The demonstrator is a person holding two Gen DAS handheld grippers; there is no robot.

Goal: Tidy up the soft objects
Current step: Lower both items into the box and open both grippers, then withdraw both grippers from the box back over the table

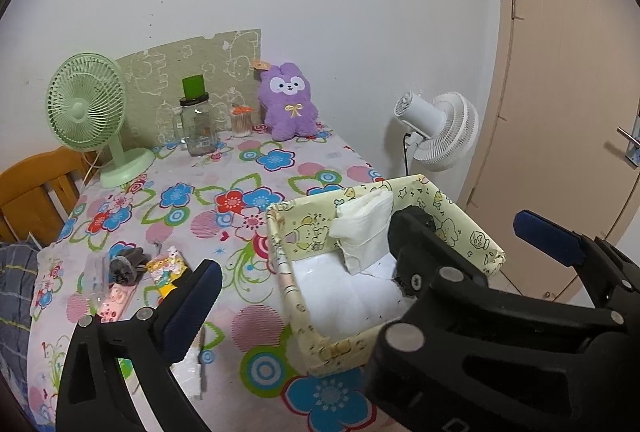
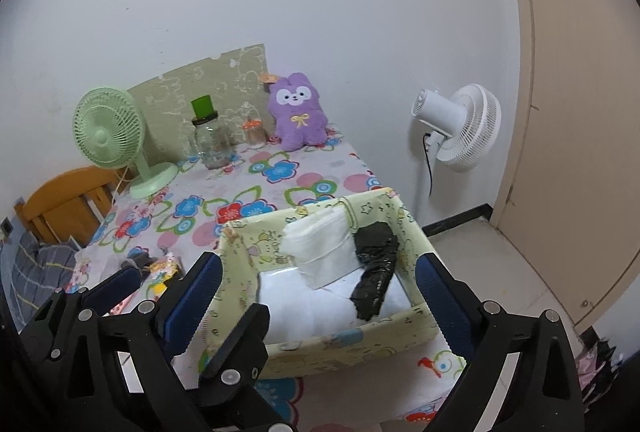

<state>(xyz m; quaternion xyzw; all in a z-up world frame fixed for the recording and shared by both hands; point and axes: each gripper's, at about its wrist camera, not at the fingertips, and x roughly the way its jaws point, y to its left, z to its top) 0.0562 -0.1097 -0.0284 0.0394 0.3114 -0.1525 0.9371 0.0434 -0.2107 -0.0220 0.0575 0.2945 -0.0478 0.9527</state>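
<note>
White wall behind, and under it a table (image 1: pixel 256 192) spread with a flowered cloth; a beige door (image 1: pixel 568 72) closed off the right.

Left to right along the far edge: a green desk fan (image 1: pixel 86 104), a clear glass jar (image 1: pixel 196 124) with a green block on its lid, a small jar with an orange top (image 1: pixel 242 120), then a purple plush bunny (image 1: pixel 289 102) sitting upright against a patterned green board (image 1: pixel 192 72). Beyond the table's right edge stood a white floor fan (image 2: pixel 464 126).

Near the left front of the cloth lay a clutter of small items (image 1: pixel 132 272); I could not tell what each was.

At the right front sat a pale yellow storage box (image 2: pixel 236 264) printed with cartoon figures. Inside it, white padding (image 2: pixel 304 308) covered the bottom. A folded white cloth (image 2: pixel 320 244) leaned against the back wall. Just to its right a crumpled black bag (image 2: pixel 376 268) lay tilted, upper end on the back wall, lower end on the padding.

My left gripper (image 1: pixel 372 252) hung spread wide with nothing between its blue pads, one finger left of the box, the other past its right side. My right gripper (image 2: pixel 320 296) was likewise wide apart and empty above the box's near wall, its fingers straddling the box.
</note>
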